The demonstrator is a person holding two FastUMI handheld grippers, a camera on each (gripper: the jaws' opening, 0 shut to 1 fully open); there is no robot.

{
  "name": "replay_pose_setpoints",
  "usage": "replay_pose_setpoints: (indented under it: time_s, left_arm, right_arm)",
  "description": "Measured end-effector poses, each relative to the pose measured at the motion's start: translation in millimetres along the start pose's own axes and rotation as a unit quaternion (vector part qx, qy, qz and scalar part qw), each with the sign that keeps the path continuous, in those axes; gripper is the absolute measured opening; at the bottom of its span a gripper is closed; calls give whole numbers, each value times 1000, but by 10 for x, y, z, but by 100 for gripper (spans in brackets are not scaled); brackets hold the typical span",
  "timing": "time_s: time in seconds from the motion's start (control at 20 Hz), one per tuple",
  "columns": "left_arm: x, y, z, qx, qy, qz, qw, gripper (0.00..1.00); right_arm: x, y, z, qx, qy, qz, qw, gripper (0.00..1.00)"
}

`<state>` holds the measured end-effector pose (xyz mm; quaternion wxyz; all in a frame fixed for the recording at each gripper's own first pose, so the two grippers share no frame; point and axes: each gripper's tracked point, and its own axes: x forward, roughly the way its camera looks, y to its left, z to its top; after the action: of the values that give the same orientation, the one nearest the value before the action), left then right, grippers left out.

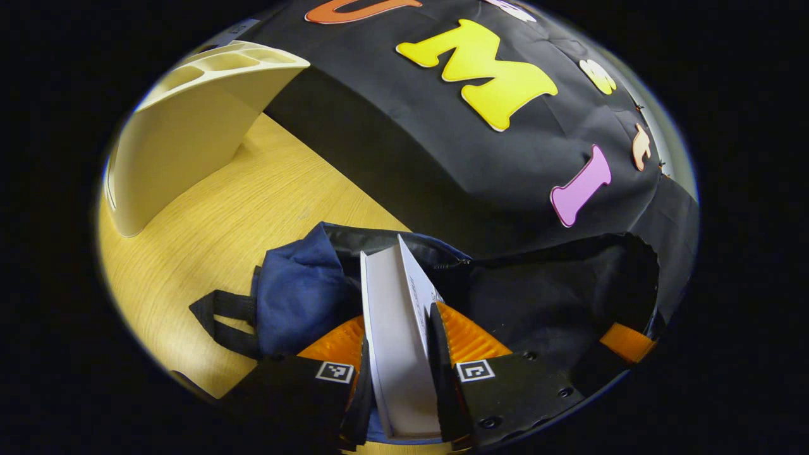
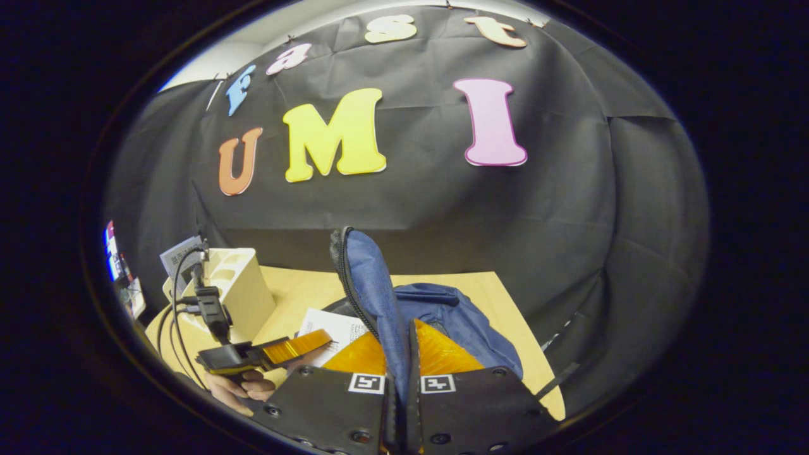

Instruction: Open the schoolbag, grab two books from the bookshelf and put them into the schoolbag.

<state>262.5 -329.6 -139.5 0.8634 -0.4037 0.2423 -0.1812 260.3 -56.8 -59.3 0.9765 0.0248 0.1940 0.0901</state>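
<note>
In the left gripper view my left gripper (image 1: 399,354) is shut on a white book (image 1: 395,316), held edge-on with its far end at the dark opening of the blue schoolbag (image 1: 300,294). In the right gripper view my right gripper (image 2: 399,354) is shut on the schoolbag's flap (image 2: 373,284), holding it up by its zippered edge. The rest of the schoolbag (image 2: 461,316) lies on the table behind it. The left gripper (image 2: 278,351) appears there at lower left with the white book (image 2: 332,328) and a hand (image 2: 237,385) under it. The cream bookshelf (image 1: 189,133) stands at the table's far left.
The wooden table (image 1: 240,208) runs between bookshelf and bag. Black bag straps (image 1: 221,319) trail toward the near edge. In the right gripper view the bookshelf (image 2: 237,287) stands left of the bag, with cables (image 2: 183,284) from the left gripper in front of it. The table's right edge (image 2: 531,354) is close to the bag.
</note>
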Motion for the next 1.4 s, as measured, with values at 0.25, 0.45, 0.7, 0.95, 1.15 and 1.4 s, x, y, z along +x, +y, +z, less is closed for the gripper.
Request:
replay_pose_setpoints:
  time_s: [0.25, 0.45, 0.7, 0.95, 1.15, 1.4]
  left_arm:
    - [219, -80, -103, -30, -21, 0, 999, 46]
    - [351, -134, -379, -66, -38, 10, 997, 46]
    - [434, -199, -385, -41, -20, 19, 999, 50]
    - [295, 171, -515, 134, 70, 103, 983, 89]
    - [47, 316, -285, 199, 74, 124, 969, 94]
    - [-426, 470, 91, 259, 55, 130, 956, 94]
  right_arm:
    - [-65, 58, 109, -13, -24, -10, 1000, 6]
    - [-23, 119, 97, -18, -26, -8, 999, 6]
    - [15, 100, 13, -15, -20, -12, 1000, 6]
    - [38, -11, -106, -2, -8, -23, 1000, 9]
    - [43, -59, -206, 12, 0, -32, 999, 6]
    - [26, -38, -341, 9, 8, -46, 999, 6]
